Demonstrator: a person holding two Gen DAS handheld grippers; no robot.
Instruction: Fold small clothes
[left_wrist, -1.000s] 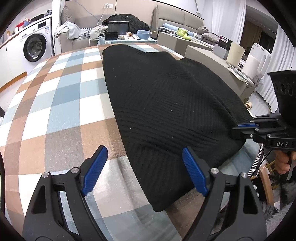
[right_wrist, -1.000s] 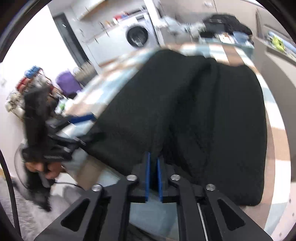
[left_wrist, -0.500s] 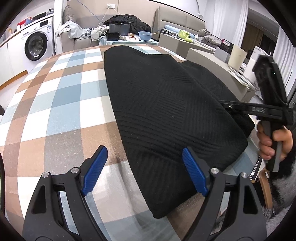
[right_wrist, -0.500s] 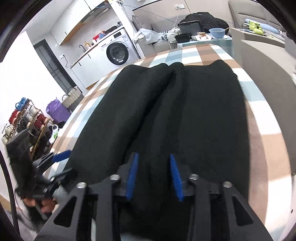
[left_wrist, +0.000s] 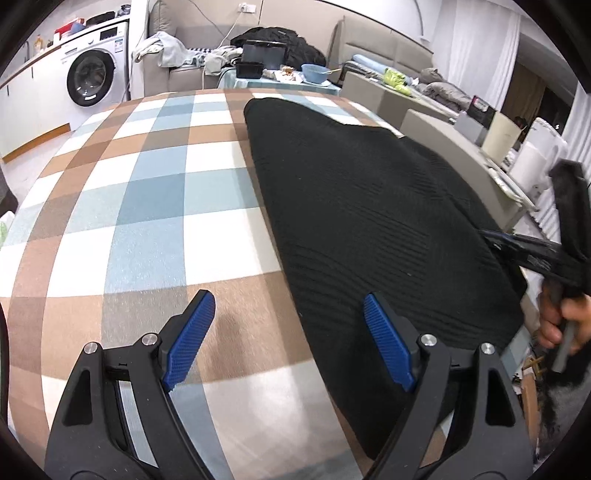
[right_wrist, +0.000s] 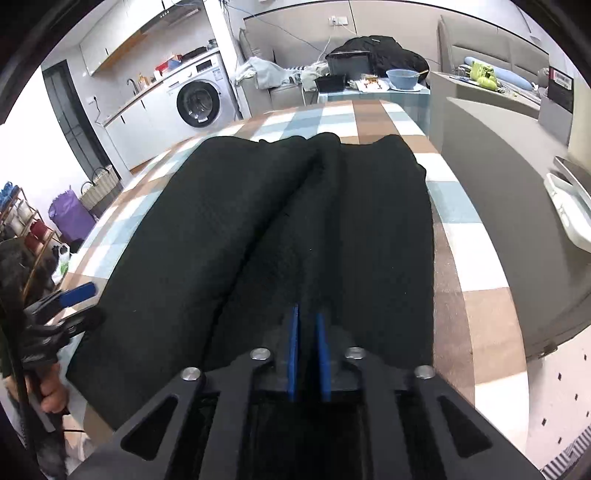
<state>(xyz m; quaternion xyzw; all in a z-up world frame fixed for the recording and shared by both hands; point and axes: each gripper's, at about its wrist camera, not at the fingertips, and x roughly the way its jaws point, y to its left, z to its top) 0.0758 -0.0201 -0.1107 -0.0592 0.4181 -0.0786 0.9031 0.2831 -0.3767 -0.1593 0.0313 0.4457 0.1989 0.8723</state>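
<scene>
Black knit garment (right_wrist: 288, 229) on checked tablecloth (left_wrist: 147, 206), right claw (right_wrist: 306, 325) closing on its near hem, left claw (left_wrist: 291, 332) apart

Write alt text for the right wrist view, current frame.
The right gripper, nearly shut, pinches the near edge of a black knit garment spread on a checked tablecloth. A washing machine stands behind.

One black knitted garment (left_wrist: 373, 221) lies on one checked tablecloth (left_wrist: 147, 206). Two grippers: left gripper (left_wrist: 288, 343), right gripper (right_wrist: 306, 332). One washing machine (left_wrist: 92, 77), one blue bowl (left_wrist: 314, 72).
</scene>
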